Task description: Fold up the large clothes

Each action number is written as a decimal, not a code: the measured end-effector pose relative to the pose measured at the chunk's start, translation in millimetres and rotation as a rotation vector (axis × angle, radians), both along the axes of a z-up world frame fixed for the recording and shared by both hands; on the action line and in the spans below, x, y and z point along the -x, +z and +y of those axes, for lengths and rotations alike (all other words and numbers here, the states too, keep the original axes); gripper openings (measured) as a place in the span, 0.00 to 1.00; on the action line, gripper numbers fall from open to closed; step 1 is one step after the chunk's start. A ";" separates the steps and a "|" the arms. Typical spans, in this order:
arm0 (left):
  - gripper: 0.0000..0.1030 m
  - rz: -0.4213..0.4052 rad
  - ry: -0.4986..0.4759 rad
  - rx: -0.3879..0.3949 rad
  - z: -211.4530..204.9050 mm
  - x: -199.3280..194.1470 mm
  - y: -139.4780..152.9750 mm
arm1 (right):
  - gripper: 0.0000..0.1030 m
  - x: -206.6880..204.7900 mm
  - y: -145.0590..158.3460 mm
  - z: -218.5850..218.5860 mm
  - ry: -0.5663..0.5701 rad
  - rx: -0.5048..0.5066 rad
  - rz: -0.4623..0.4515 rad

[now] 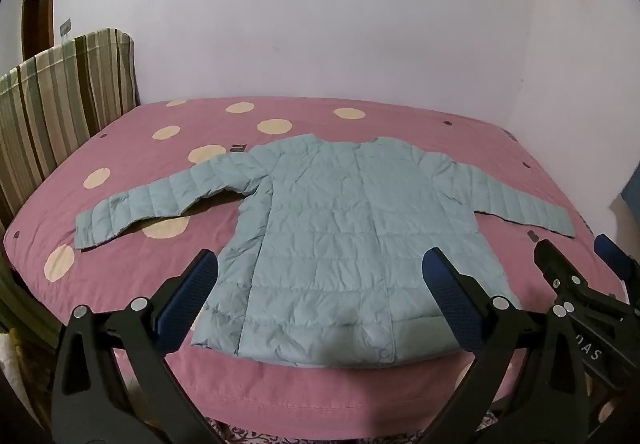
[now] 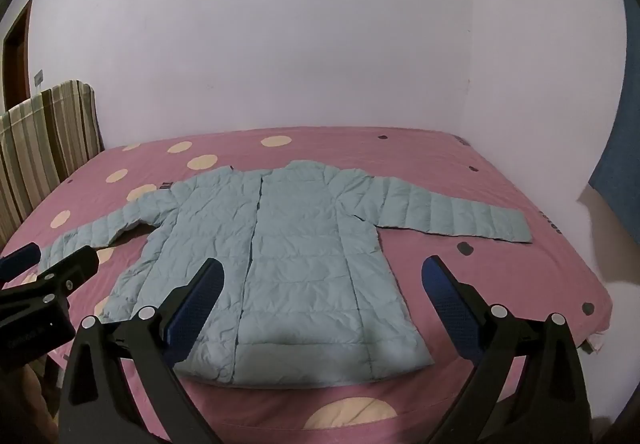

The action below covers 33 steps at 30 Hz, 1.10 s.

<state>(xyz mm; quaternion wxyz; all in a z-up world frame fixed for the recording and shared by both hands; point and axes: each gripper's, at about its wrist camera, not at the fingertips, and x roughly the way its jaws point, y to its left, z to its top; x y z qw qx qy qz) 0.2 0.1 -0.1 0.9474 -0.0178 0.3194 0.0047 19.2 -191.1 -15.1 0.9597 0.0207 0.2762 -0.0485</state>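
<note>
- A light blue puffer jacket (image 1: 340, 236) is laid flat on the pink dotted bed (image 1: 360, 116), sleeves spread.
- The left gripper (image 1: 320, 304) and right gripper (image 2: 322, 304) are held above its hem, jaws wide, nothing gripped.

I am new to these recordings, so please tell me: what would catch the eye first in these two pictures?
First comes the pale blue quilted jacket, spread flat with both sleeves out across the middle of the pink bed sheet with cream dots. Next are the left gripper and the right gripper, both open and empty, above the jacket's near hem. A striped headboard stands at the left.
</note>
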 end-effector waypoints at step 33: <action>0.98 0.008 0.000 0.009 0.9 1.4 -5.3 | 0.95 -2.7 -4.6 1.2 -0.002 -0.001 0.001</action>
